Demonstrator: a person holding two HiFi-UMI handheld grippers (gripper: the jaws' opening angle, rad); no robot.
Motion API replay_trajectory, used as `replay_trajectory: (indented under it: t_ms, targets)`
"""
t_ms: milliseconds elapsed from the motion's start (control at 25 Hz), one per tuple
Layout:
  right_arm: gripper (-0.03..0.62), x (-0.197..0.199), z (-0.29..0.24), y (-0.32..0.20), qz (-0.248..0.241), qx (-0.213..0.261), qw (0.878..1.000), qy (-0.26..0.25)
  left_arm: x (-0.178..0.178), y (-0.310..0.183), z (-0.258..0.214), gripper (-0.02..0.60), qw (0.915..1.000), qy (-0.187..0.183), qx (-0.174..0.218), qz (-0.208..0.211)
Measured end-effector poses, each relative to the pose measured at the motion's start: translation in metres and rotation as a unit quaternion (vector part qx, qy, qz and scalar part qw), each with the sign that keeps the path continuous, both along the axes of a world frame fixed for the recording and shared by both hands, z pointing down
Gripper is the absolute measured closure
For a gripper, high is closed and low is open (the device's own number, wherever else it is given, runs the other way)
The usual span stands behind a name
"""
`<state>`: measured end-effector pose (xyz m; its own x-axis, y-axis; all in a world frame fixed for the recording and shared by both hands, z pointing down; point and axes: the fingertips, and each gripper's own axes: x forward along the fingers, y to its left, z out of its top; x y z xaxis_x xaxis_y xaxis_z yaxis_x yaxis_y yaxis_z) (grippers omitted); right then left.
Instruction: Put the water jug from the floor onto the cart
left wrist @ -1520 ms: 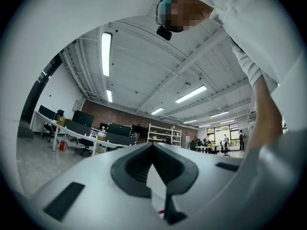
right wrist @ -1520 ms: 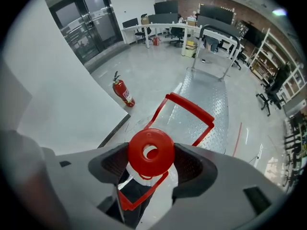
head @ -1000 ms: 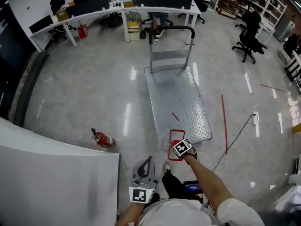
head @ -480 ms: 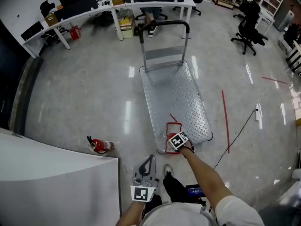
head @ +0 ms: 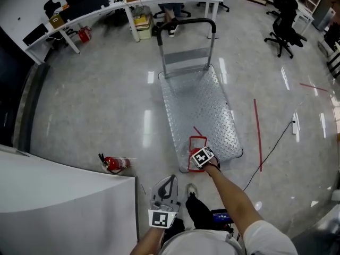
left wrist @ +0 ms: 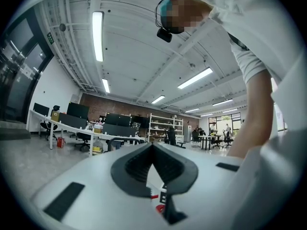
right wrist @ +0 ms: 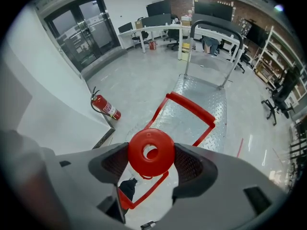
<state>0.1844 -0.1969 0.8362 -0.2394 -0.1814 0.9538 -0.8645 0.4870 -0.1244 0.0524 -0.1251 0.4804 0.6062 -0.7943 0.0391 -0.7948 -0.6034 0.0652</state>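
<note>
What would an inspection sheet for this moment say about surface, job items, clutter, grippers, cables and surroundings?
Surface: glossy grey floor; metal cart, its push handle at the far end.
Job's things: clear jug with red cap and handle, at the cart's near edge; cannot tell whether it rests there.
Clutter: fire extinguisher lying on the floor by a white partition.
Grippers: right gripper shut on the jug's cap; left gripper shut, empty.
Cables: black cable running across the floor right of the cart.
Surroundings: desks, office chair.
</note>
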Motion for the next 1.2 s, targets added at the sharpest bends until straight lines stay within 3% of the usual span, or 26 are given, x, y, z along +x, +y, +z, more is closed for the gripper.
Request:
replay_trajectory:
  t_ms: [680, 840, 920, 1000, 1200]
  targets:
    - [0.298, 0.009, -0.022, 0.008, 0.015, 0.035, 0.999, 0.004, -0.001, 0.011, -0.01, 0.578, 1.0, 0.004, 0.007, 0.003]
    - [0.301, 0.013, -0.051, 0.016, 0.036, 0.072, 0.997, -0.004, -0.005, 0.022, -0.026, 0.578, 0.9997, 0.017, 0.02, 0.003]
    - [0.357, 0.015, -0.077, 0.023, 0.053, 0.116, 0.992, -0.002, -0.009, 0.032, -0.037, 0.578, 0.9994, 0.022, 0.028, 0.006]
    - [0.533, 0.016, -0.113, 0.029, 0.074, 0.175, 0.982, 0.003, -0.015, 0.045, -0.052, 0.578, 0.9988, 0.025, 0.041, 0.011]
    - [0.582, 0.002, -0.205, 0.072, 0.129, 0.298, 0.946, -0.018, -0.039, 0.09, -0.087, 0.578, 0.997, 0.038, 0.063, 0.025]
